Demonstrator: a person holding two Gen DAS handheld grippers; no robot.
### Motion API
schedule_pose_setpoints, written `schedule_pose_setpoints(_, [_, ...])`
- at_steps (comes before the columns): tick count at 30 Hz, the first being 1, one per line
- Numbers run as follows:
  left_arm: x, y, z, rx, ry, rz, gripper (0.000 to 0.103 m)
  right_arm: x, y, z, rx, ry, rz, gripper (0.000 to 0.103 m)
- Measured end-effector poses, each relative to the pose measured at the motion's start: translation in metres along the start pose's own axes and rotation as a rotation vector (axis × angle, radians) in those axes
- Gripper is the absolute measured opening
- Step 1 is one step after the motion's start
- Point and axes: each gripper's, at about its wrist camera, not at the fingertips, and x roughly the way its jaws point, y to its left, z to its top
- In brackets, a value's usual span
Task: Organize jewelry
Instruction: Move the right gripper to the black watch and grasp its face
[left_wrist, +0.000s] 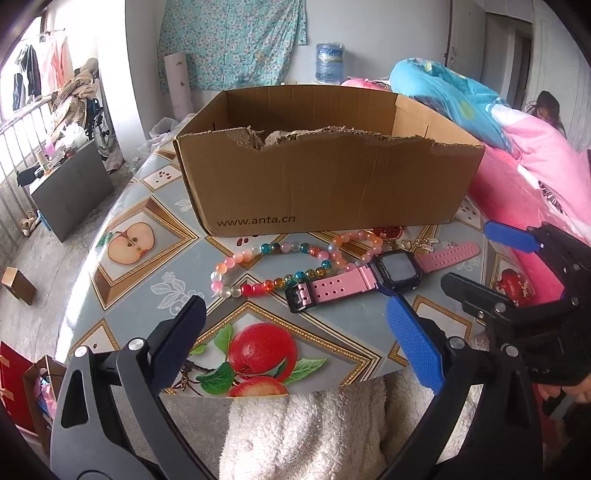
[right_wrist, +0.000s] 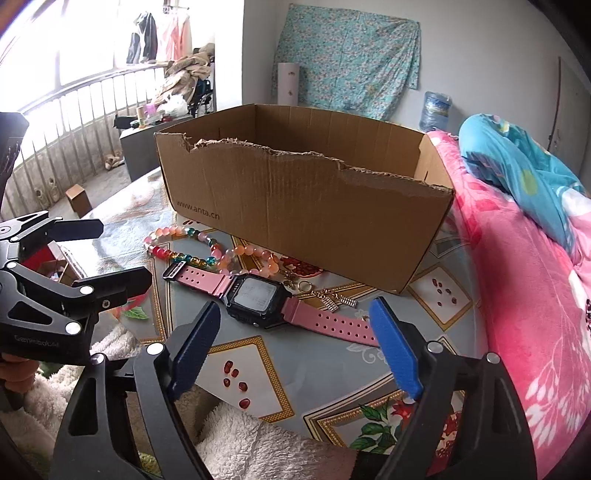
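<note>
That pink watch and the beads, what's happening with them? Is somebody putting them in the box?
A person holds a gripper in each hand, and both are open and empty. The left gripper and right gripper hover over the table near the pink watch. The watch, the bead bracelets and a small gold charm all lie in front of the cardboard box. Nothing has been picked up yet.

One box (left_wrist: 325, 184) at twelve o'clock; before it one watch (left_wrist: 397, 271), two bead strings (left_wrist: 280, 269), one keychain charm (right_wrist: 332, 297) at three. Two grippers, left (left_wrist: 295, 339) and right (right_wrist: 291, 354).
</note>
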Motion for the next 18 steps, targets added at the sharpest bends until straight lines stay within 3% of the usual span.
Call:
schedule_pose_setpoints(4, [0.003, 0.009, -0.009, -0.043, 0.029, -0.055, 0.094, 0.011, 0.007, 0.011, -0.121, 0.022, 0.099, 0.078])
schedule_pose_setpoints(8, [0.005, 0.024, -0.018, -0.117, 0.037, -0.123, 0.095, 0.033, 0.016, 0.018, -0.220, 0.080, 0.132, 0.076])
schedule_pose_setpoints(12, [0.007, 0.034, -0.022, -0.177, 0.026, -0.184, 0.095, 0.052, 0.020, 0.022, -0.258, 0.145, 0.182, 0.070])
schedule_pose_setpoints(18, [0.013, 0.037, -0.022, -0.165, 0.006, -0.219, 0.095, 0.069, 0.022, 0.019, -0.298, 0.251, 0.240, 0.054])
